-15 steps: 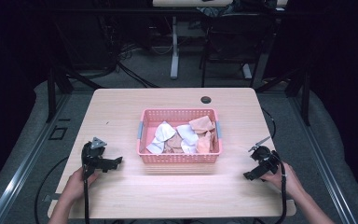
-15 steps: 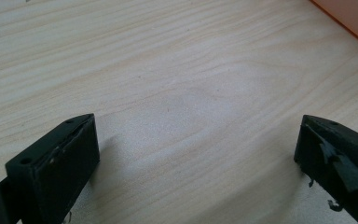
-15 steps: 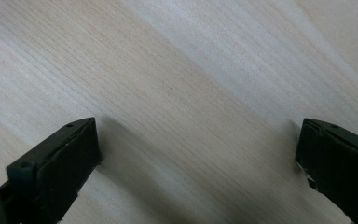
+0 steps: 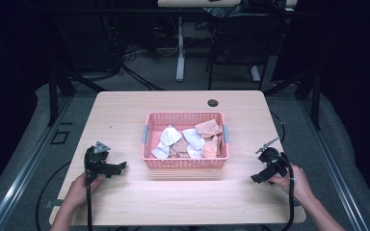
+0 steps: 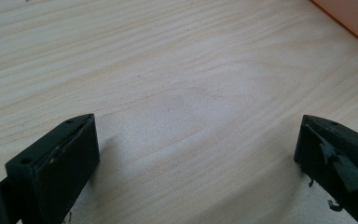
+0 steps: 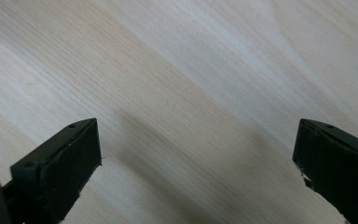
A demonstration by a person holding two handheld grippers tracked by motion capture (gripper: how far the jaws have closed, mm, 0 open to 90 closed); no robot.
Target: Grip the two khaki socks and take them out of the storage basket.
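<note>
The pink basket [image 4: 186, 162] sits at the table [image 4: 125, 110] centre, holding crumpled white and peach cloths [image 4: 189, 140]. The left gripper [image 4: 118, 168] rests at the basket's 8 o'clock, the right gripper [image 4: 256, 179] at its 4 o'clock; both have jaws spread wide and empty over bare wood. The likely step is reaching in for a cloth. To do it well, rise over the rim first, descend on one cloth's raised fold, and pinch only that layer.
</note>
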